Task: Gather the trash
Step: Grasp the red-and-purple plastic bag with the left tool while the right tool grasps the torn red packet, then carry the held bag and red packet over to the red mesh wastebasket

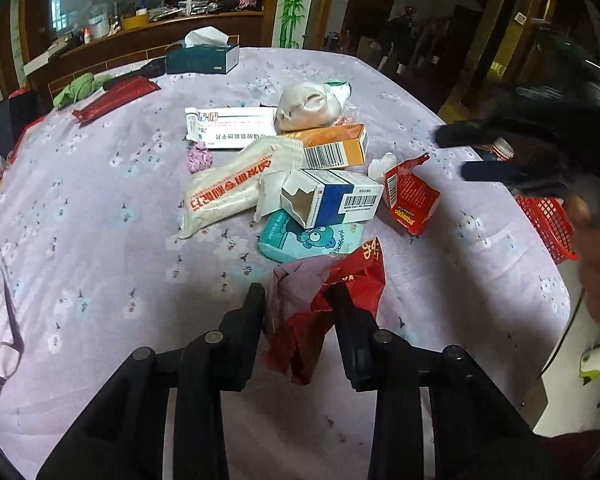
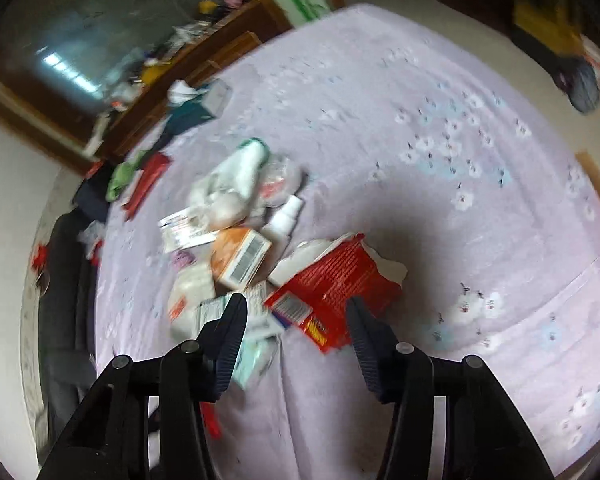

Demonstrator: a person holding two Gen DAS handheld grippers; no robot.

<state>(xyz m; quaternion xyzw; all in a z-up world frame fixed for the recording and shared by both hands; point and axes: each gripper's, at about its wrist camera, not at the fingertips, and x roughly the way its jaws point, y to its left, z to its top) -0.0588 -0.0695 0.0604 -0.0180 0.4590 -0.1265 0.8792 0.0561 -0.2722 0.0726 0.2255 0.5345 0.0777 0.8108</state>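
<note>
Left wrist view: the left gripper [image 1: 298,294] is hanging low over the table [image 1: 100,208], its fingers spread fairly wide either side of a crumpled red wrapper [image 1: 328,300]. Whether the fingers are touching the wrapper is unclear. Just beyond, the trash is lying in a heap at mid-table: a teal pack [image 1: 300,240], a blue-white box [image 1: 332,198], a long white packet [image 1: 228,188], an orange box [image 1: 332,146], a white carton [image 1: 228,124] and a grey wad [image 1: 308,106]. A red bag [image 1: 410,196] is sitting to the right of the heap. A red basket [image 1: 548,224] is showing at the table's right edge, with the right gripper [image 1: 452,152] blurred above it.

Right wrist view: the picture is blurring. The right gripper [image 2: 296,304] is standing wide open and holding nothing, hovering near the heap, with the red bag [image 2: 336,284] showing between its fingertips.
</note>
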